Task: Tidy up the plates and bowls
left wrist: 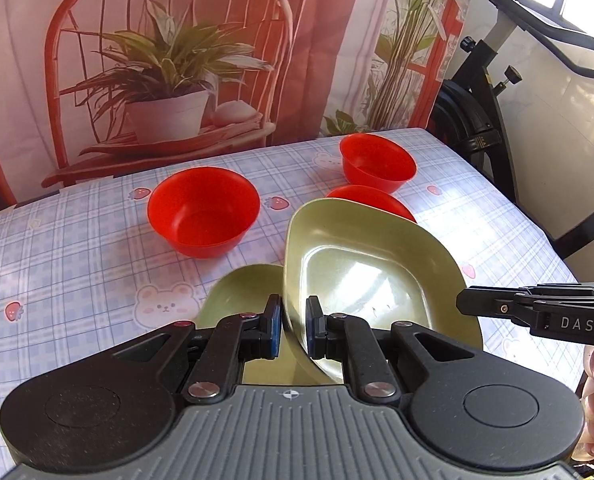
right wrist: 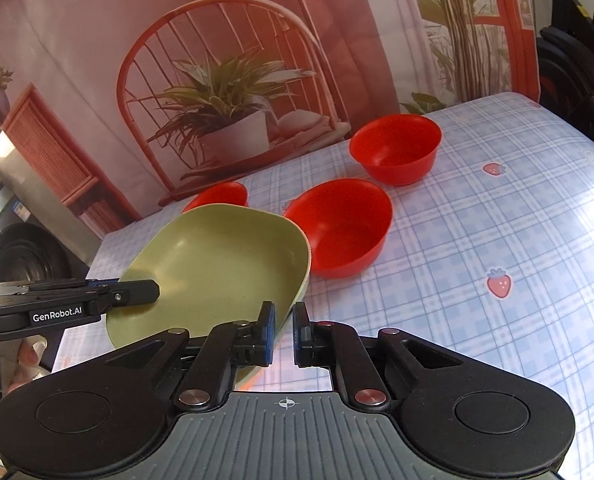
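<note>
My left gripper is shut on the near rim of a green plate and holds it tilted above a second green plate that lies on the table. My right gripper has its pads on either side of the same plate's rim; whether they pinch it I cannot tell. It also shows in the left wrist view at the plate's right side. Three red bowls stand beyond: one at the left, one far right, one partly hidden behind the held plate.
The table carries a blue checked cloth with bears and strawberries. A printed backdrop of a red chair and plant hangs behind it. An exercise bike stands off the table's right edge. A washing machine shows at the left.
</note>
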The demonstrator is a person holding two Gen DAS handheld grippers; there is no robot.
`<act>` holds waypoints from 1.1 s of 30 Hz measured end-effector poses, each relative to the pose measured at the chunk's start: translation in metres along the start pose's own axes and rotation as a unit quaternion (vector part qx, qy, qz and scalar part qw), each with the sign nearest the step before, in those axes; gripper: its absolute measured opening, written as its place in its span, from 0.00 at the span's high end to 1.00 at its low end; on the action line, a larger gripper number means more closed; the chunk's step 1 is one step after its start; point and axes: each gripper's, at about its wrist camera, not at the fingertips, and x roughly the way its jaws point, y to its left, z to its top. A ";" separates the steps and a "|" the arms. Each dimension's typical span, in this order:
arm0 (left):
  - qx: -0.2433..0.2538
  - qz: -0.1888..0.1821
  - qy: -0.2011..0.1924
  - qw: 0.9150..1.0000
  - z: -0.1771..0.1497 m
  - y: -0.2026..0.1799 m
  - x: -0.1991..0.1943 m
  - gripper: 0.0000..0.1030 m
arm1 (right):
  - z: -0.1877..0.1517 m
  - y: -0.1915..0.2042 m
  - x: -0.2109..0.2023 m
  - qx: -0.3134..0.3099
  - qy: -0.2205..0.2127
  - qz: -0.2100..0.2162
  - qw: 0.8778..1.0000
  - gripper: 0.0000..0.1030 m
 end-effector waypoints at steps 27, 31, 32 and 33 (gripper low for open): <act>0.009 0.074 0.028 0.997 -0.021 0.038 0.035 0.87 | -0.022 0.038 0.069 -0.047 0.052 -0.020 0.997 0.91; 0.009 0.075 0.028 0.997 -0.021 0.037 0.035 0.86 | -0.024 0.038 0.069 -0.047 0.052 -0.021 0.997 0.91; 0.008 0.074 0.030 0.997 -0.021 0.036 0.036 0.86 | -0.024 0.038 0.068 -0.046 0.053 -0.021 0.997 0.91; 0.008 0.075 0.031 0.997 -0.021 0.036 0.035 0.86 | -0.024 0.038 0.067 -0.045 0.052 -0.020 0.997 0.91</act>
